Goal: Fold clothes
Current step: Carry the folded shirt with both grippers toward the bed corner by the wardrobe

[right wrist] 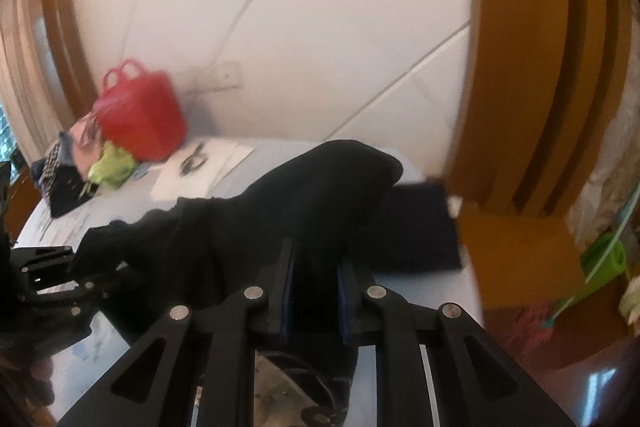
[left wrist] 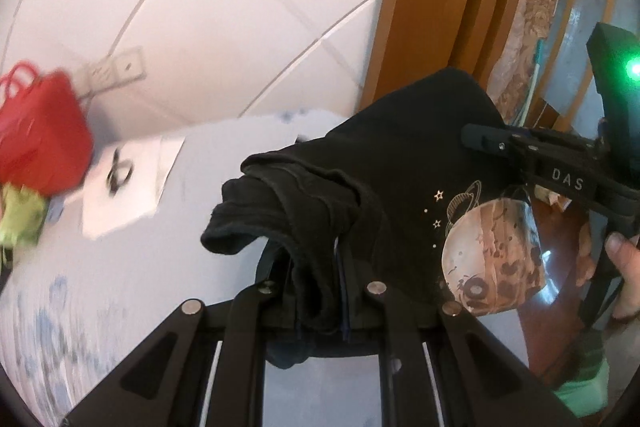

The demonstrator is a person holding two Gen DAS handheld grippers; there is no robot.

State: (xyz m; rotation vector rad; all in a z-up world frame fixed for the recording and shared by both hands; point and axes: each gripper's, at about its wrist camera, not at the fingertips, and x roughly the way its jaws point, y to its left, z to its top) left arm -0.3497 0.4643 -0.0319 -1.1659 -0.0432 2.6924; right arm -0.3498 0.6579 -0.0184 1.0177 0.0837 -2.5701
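Note:
A black T-shirt (left wrist: 392,163) with a planet print (left wrist: 492,255) is held up in the air between both grippers above a pale blue-patterned table (left wrist: 224,155). My left gripper (left wrist: 316,263) is shut on a bunched edge of the shirt. My right gripper (right wrist: 316,271) is shut on the shirt's other side (right wrist: 312,187); it also shows at the right of the left wrist view (left wrist: 492,143). The left gripper shows at the left edge of the right wrist view (right wrist: 68,275).
A red bag (right wrist: 140,119) stands at the table's far left by green cloth (right wrist: 112,167) and other clothes. White paper with glasses (right wrist: 200,167) lies behind the shirt. A dark folded cloth (right wrist: 416,231) lies at the right. A wooden frame (right wrist: 520,67) stands at the right.

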